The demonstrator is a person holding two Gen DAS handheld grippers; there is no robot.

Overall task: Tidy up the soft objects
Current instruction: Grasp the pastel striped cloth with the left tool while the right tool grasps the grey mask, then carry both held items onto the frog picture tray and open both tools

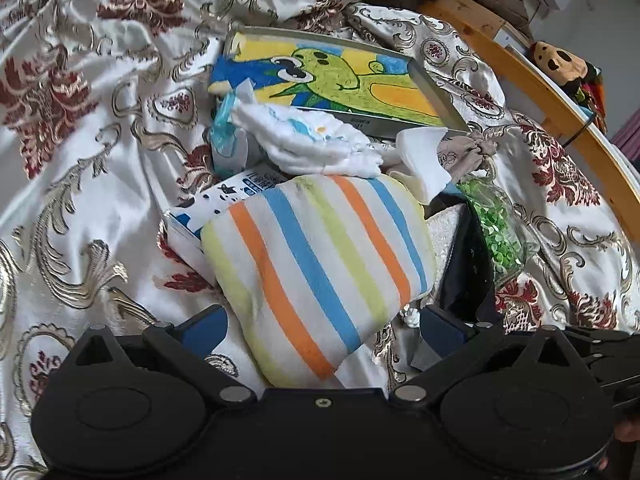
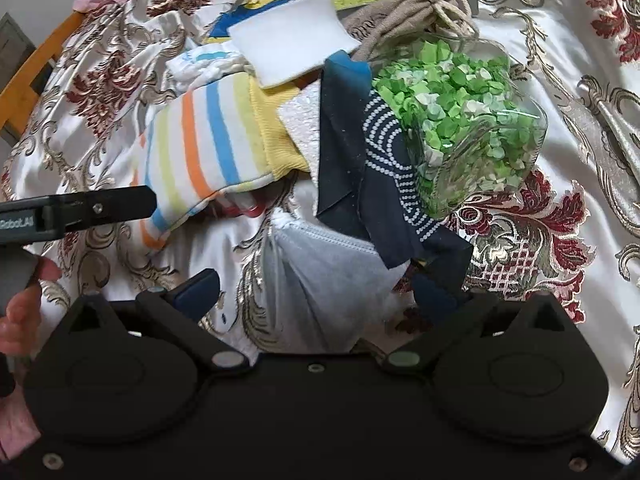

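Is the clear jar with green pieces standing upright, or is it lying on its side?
On its side. The clear jar rests lengthwise on the bedspread, with green pieces spread along its whole length.

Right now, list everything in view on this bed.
Striped cloth: one, white with orange, blue and yellow stripes, front of the pile, between the left tool's fingers.
Navy cloth: one, dotted pattern, beside the jar.
Grey cloth: one, between the right tool's fingers.
White cloth: one, blue print, on top of the pile.
White pad: one, behind the striped cloth.
Beige pouch: one, drawstring, by the box.
Jar: one, clear, green bits, lying down.
Picture box: one, yellow, green and blue, back.
Bedspread: one, white, red and gold.
Plush: one, on the rail.
Left tool: open.
Right tool: open.
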